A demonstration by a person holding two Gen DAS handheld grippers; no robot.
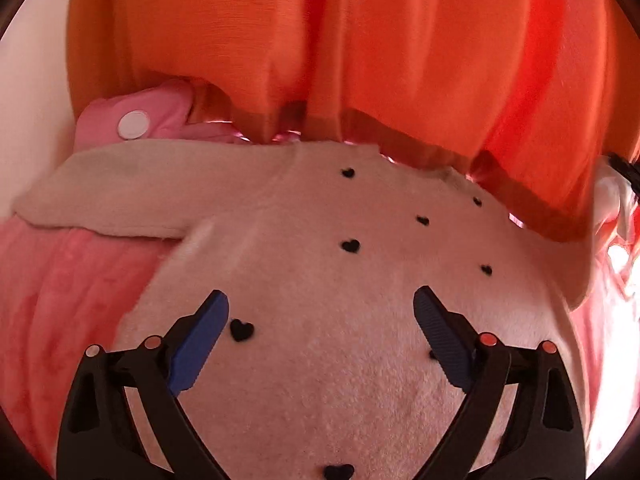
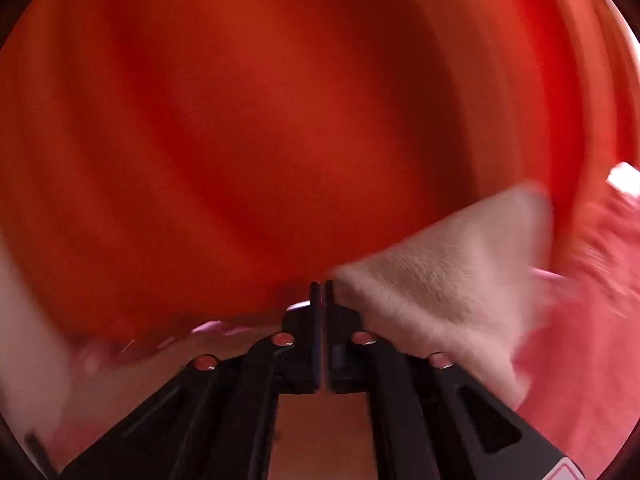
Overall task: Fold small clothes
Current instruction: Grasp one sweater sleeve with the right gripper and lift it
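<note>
Cream heart-dotted sweater [image 1: 304,280] flat, sleeve [image 1: 112,196] pointing left

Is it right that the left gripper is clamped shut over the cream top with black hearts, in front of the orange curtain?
Not quite: in the left wrist view the left gripper is open, its fingers apart over the cream top. The black hearts and orange curtain are right.
</note>
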